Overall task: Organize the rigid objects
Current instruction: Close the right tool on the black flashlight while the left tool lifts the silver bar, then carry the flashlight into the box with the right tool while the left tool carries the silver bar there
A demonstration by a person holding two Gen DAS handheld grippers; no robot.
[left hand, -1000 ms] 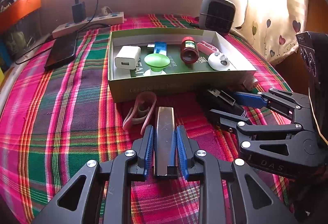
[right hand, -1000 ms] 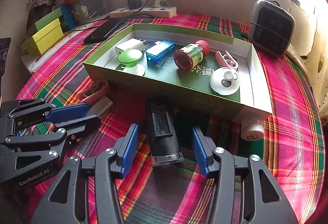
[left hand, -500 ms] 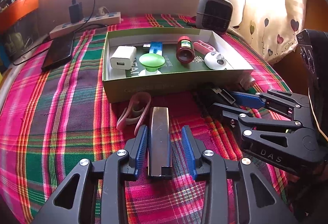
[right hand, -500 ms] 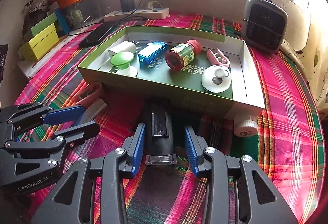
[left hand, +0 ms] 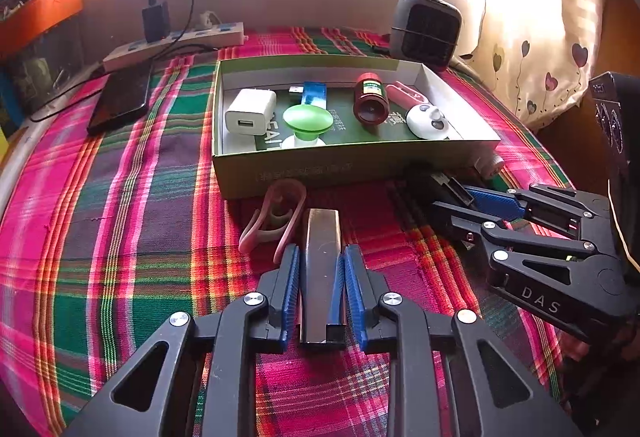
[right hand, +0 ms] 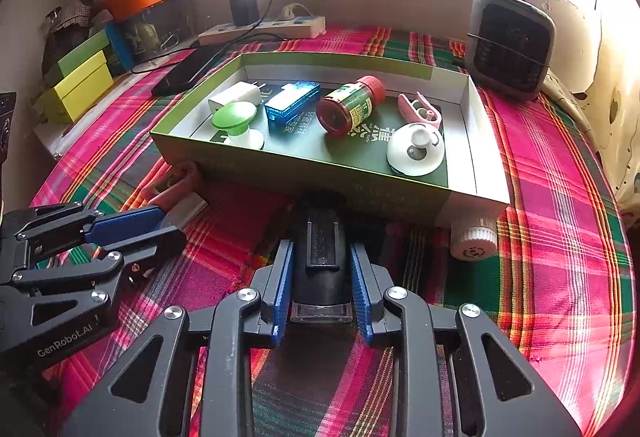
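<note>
Between the blue pads of the left hand-held gripper (left hand: 320, 273) lies a flat metallic bar (left hand: 321, 269), lengthwise on the plaid cloth (left hand: 140, 217) – the pads press its two long sides. A pink clip (left hand: 276, 217) lies just beside the bar's far end, close to the front wall of the green box (left hand: 320, 169).

To its right, the right hand-held gripper (right hand: 320, 277) has a black clip-on device (right hand: 320, 261) with a clear end between its jaws, which are closing; the pads sit against its sides. This device lies on the cloth just before the box's front wall, and a white ribbed cap (right hand: 474, 243) lies near the box's right corner.

Inside the box are a white charger (right hand: 234, 95), a green-topped knob (right hand: 236, 121), a blue case (right hand: 292, 105), a red-lidded bottle (right hand: 350, 107) on its side, another pink clip (right hand: 420, 109) and a white suction hook (right hand: 416, 149).

Behind the box – a small grey heater (right hand: 510, 45), a power strip (right hand: 264, 29) and a dark phone (left hand: 120, 101).
</note>
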